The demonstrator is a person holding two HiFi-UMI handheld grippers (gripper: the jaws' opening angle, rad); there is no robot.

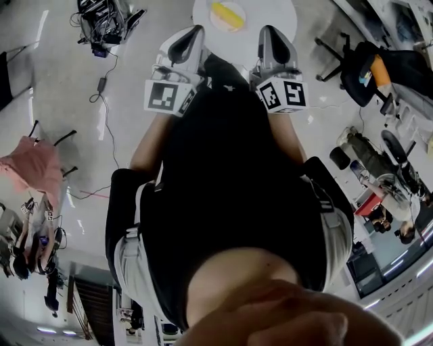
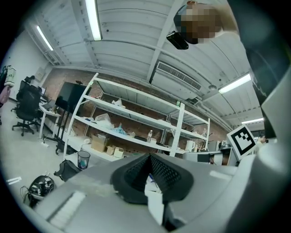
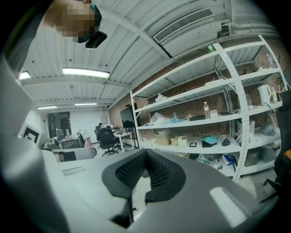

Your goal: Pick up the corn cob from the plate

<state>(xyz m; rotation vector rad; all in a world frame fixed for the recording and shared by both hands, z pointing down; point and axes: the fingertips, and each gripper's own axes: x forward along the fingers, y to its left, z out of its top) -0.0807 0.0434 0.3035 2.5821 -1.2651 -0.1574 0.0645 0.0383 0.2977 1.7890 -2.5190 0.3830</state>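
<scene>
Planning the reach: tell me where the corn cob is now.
Head view, top centre: the corn cob lies on the plate on the round white table, beyond and between the left gripper and right gripper.

A yellow corn cob lies on a white round plate on a round white table. Just before the table, the left gripper and right gripper are side by side.

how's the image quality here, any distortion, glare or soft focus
Head view: heavy fisheye bend, the dark torso fills the middle, corn cob small at the top edge. Left gripper view: black corners, ceiling light blown out. Right gripper view: shelves bow, the grey foreground is soft.
</scene>
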